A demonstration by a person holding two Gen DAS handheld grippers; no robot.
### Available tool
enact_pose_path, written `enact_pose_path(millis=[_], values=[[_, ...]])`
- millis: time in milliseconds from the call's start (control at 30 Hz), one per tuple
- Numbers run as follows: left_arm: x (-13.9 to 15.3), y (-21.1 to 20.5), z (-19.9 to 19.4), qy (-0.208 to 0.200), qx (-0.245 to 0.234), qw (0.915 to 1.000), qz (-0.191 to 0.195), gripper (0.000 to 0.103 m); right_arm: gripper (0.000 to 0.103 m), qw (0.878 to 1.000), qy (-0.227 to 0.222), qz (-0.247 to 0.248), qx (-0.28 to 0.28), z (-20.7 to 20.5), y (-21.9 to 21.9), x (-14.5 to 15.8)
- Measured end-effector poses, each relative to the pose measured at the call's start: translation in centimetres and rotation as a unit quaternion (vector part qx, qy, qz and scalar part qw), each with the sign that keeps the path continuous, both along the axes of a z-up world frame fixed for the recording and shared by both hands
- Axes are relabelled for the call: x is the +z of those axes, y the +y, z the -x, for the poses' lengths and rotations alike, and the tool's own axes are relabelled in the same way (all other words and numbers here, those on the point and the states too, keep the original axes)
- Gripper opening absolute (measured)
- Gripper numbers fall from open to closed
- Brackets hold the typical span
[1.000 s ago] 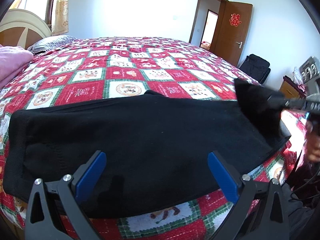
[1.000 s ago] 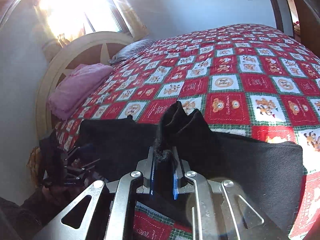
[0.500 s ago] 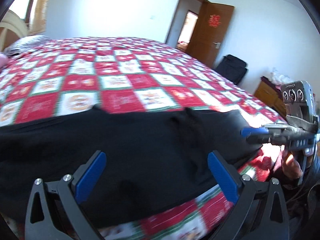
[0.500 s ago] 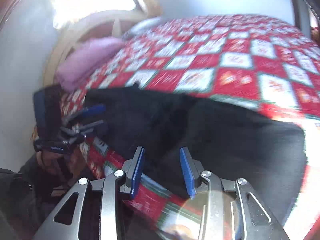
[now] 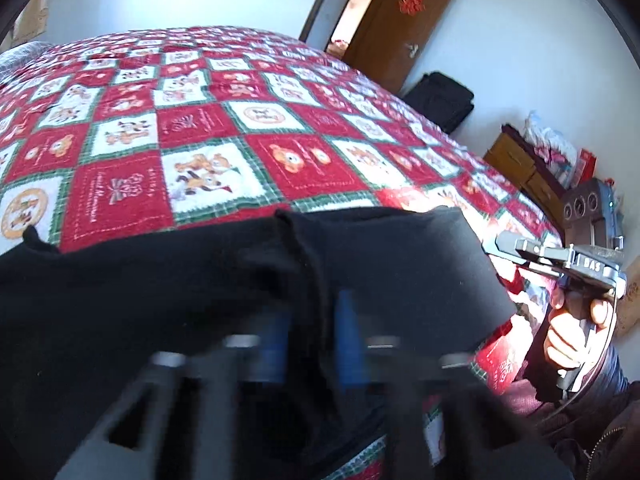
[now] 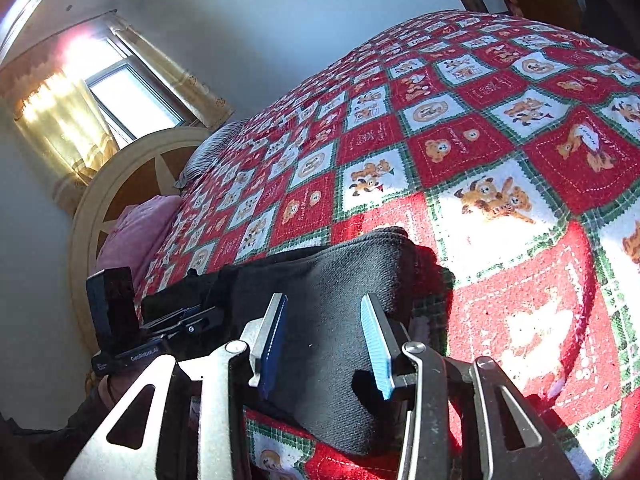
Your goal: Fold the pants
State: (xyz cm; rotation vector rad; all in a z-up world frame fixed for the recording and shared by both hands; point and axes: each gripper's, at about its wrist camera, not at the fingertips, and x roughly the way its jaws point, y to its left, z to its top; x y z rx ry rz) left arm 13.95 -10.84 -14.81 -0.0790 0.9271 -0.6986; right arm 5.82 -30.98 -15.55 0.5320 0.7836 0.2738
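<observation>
Black pants (image 5: 160, 300) lie across the near edge of a bed with a red, white and green quilt (image 5: 200, 128). My left gripper (image 5: 312, 340) is blurred; its jaws are closing, and the blue pads pinch a raised ridge of the black cloth. In the right wrist view the pants (image 6: 352, 256) end in a folded edge. My right gripper (image 6: 324, 300) hovers over that end with its blue pads apart, cloth below them but not pinched. A hand (image 5: 568, 332) holds the right gripper (image 5: 496, 245) just off the pants' right end. The left gripper (image 6: 200, 316) shows at the pants' far end.
A pink blanket (image 6: 136, 236) and a striped pillow lie by the round headboard (image 6: 120, 176) under a curtained window (image 6: 128, 100). An open brown door (image 5: 400, 20), a black bag (image 5: 440, 100) and a wooden cabinet (image 5: 516, 164) stand beyond the bed's foot.
My left gripper went from wide open to nearly shut on a ridge of the pants and shifted right. My right gripper let go of the bunched cloth and moved to the pants' end.
</observation>
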Motion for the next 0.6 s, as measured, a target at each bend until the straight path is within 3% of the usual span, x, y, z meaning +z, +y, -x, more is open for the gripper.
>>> enact_pose_path(millis=[300,400,500,600], values=[[2.4,3.4,0.9,-0.011,0.027,0.9990,0.033,0.013,0.041,1.000,-0.009,-0.006,-0.010,0.5,0.0,0.1],[0.9,3.9,0.3,0.004,0.041,0.9990,0.016,0.013,0.042,1.000,-0.001,0.013,0.011,0.1,1.4,-0.3],[-0.6,4.2,0.0,0.025,0.051,0.9983,0.013,0.013,0.042,0.997,0.016,0.072,0.025,-0.5,3.0,-1.3],[-0.6,4.1,0.1,0.022,0.051,0.9984,0.014,0.013,0.042,0.997,0.013,0.072,0.022,-0.9,3.0,-1.2]])
